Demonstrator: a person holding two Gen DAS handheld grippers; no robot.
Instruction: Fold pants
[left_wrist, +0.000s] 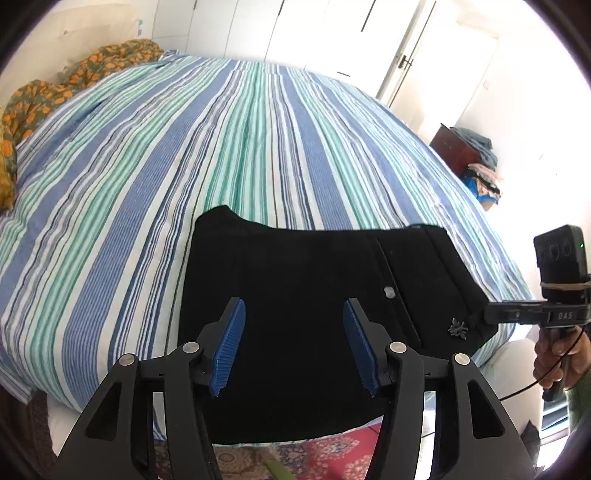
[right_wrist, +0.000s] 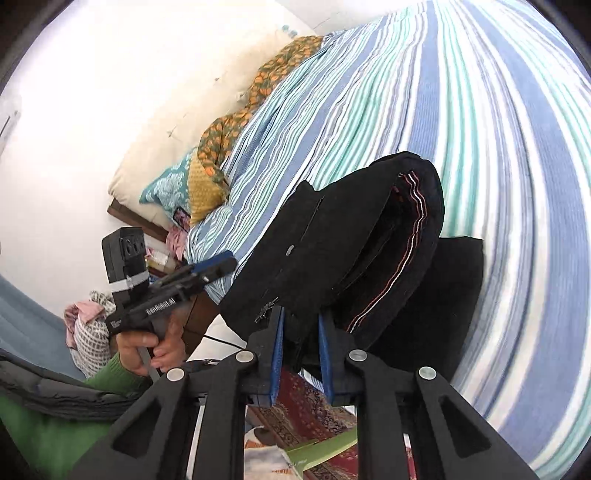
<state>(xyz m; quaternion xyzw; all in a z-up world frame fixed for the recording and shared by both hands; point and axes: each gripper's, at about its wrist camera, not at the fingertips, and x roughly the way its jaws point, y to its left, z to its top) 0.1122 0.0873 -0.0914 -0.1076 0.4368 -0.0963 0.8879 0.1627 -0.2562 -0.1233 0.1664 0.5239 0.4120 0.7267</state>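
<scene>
Step in hand: folding black pants (left_wrist: 295, 314) on the striped bedspread (left_wrist: 147, 166); judged mid-fold, waistband end lifted by the right gripper (right_wrist: 300, 332)
Pants, place: near edge of the bed, lower part hanging toward the patterned rug (left_wrist: 332, 454); waistband corner with a small metal ornament (left_wrist: 458, 328) at the right side in the left wrist view
Right jaws: clamped on a thick bunch of the pants at the waistband, blue pads pressing cloth from both sides; folded layers with a red-white inner seam rise above the grip
Left gripper (left_wrist: 293, 347): jaws apart, nothing between them, hanging over the dark cloth; whether the pads touch it I cannot tell
Left fingers (left_wrist: 229, 343): clear of any fold edge
Next move, judged: carry the held end across onto the flat part, far edge matched to far edge; left needs a corner or hem to pin or lift so layers do not slide
Edges: bed edge runs just under the pants; cloth overhangs it, slip toward the floor is the risk
Open room: wide bare spread beyond the pants; orange floral cloth (left_wrist: 55, 96) well apart at the far left; person's hand (left_wrist: 554, 362) and clothes pile (left_wrist: 480, 173) off the right side
</scene>
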